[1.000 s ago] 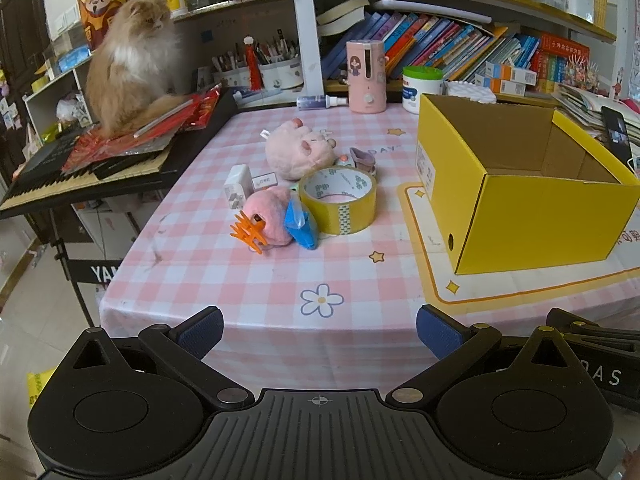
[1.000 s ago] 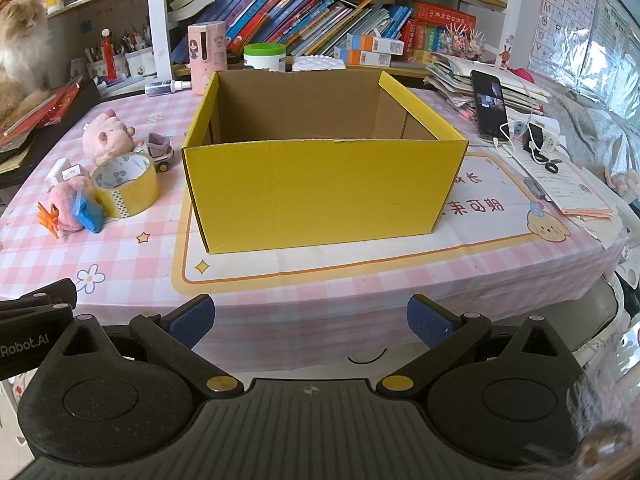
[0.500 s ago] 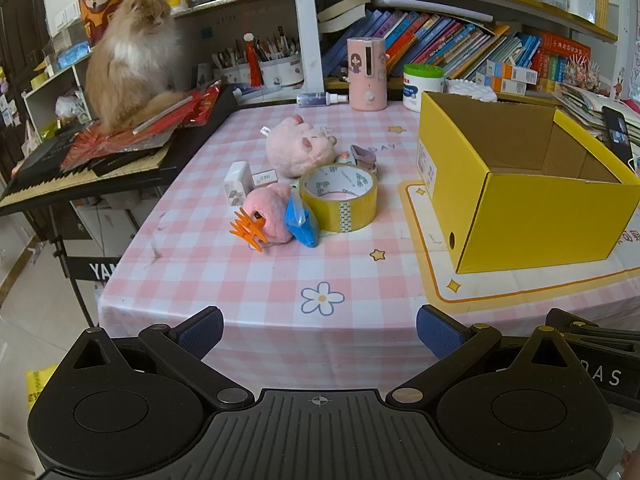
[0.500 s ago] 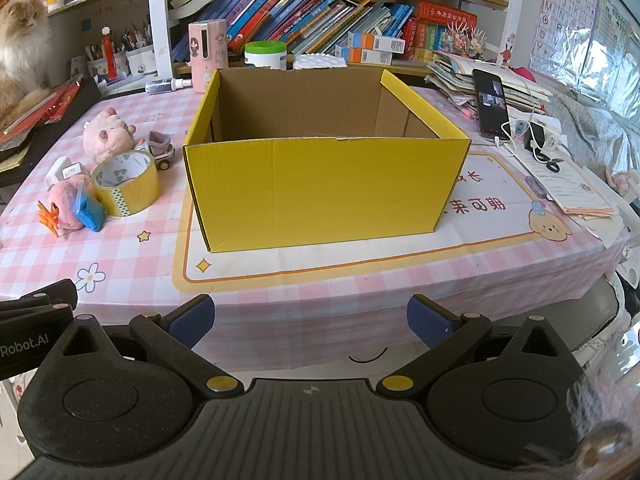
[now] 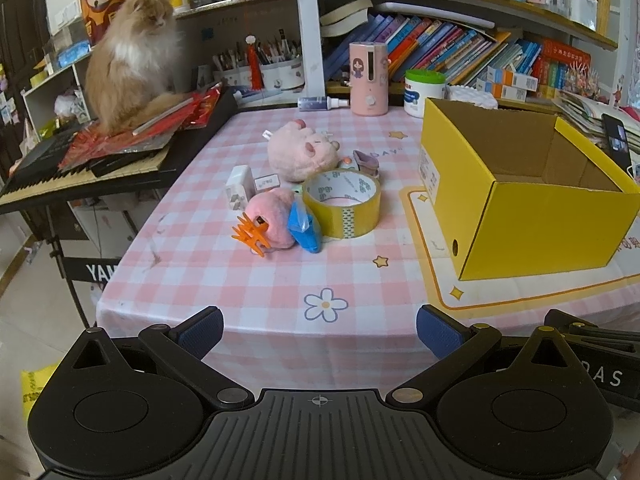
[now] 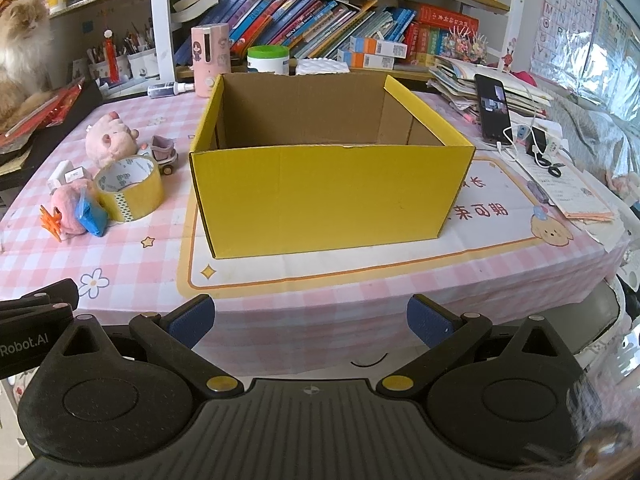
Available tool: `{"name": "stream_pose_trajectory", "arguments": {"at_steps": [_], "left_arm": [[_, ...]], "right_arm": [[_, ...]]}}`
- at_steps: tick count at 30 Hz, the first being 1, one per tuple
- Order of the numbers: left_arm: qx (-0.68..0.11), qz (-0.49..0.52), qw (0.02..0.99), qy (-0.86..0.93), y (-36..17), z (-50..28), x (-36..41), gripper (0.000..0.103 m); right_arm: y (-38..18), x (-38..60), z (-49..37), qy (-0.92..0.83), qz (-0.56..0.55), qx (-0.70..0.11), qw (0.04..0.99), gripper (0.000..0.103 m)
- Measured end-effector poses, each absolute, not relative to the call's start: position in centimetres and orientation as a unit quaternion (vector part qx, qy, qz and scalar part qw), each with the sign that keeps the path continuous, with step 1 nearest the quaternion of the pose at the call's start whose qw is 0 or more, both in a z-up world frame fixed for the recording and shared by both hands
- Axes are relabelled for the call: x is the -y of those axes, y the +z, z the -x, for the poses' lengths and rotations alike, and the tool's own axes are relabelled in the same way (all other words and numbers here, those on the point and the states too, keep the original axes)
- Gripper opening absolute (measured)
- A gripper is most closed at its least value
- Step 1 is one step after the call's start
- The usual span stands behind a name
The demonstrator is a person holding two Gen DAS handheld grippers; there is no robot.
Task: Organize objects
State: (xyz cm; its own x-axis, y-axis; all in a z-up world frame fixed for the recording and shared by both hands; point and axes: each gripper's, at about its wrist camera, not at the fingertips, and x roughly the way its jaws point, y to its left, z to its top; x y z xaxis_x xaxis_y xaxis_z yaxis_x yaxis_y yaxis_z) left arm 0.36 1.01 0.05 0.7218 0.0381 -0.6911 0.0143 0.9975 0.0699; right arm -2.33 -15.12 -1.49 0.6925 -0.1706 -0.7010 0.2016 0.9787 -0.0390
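Left wrist view: your left claw point(image 5: 319, 332) is gaping wide, empty, short of the tabletop point(image 5: 280, 280) edge. Tape roll point(image 5: 341, 204), pink plush point(image 5: 301, 153) and orange clip point(image 5: 250, 235) are clustering left of the yellow box point(image 6: 328, 196). Cat point(image 5: 132, 60) is sitting on the keyboard point(image 5: 52, 176). Right claw point(image 6: 311, 322) is equally wide, facing the box. Nothing has shifted since earlier.

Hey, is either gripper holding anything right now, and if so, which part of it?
Nothing is held. The left gripper and the right gripper are both open, short of the table edge.
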Motion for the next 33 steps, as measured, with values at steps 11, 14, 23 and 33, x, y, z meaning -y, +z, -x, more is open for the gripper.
{"name": "stream_pose_trajectory", "arguments": {"at_steps": [11,14,23,33], "left_arm": [[-0.369,-0.017,0.929,0.014,0.2,-0.1,-3.1,0.103],[-0.369,-0.009,0.929,0.023,0.2,0.1,-4.2,0.103],[-0.358,-0.004,0.932,0.051,0.3,0.6,-6.7,0.103],[-0.356,0.023,0.932,0.065,-0.4,-0.3,-8.6,0.103]], "right_arm": [[-0.6,13.9,2.6,-0.075,-0.028,-0.363,0.928,0.101],[-0.4,13.2,2.4,-0.059,-0.028,-0.360,0.931,0.100],[0.0,10.2,1.8,0.002,-0.020,-0.351,0.936,0.077],[0.9,8.0,0.8,0.067,-0.009,-0.315,0.947,0.060]]}}
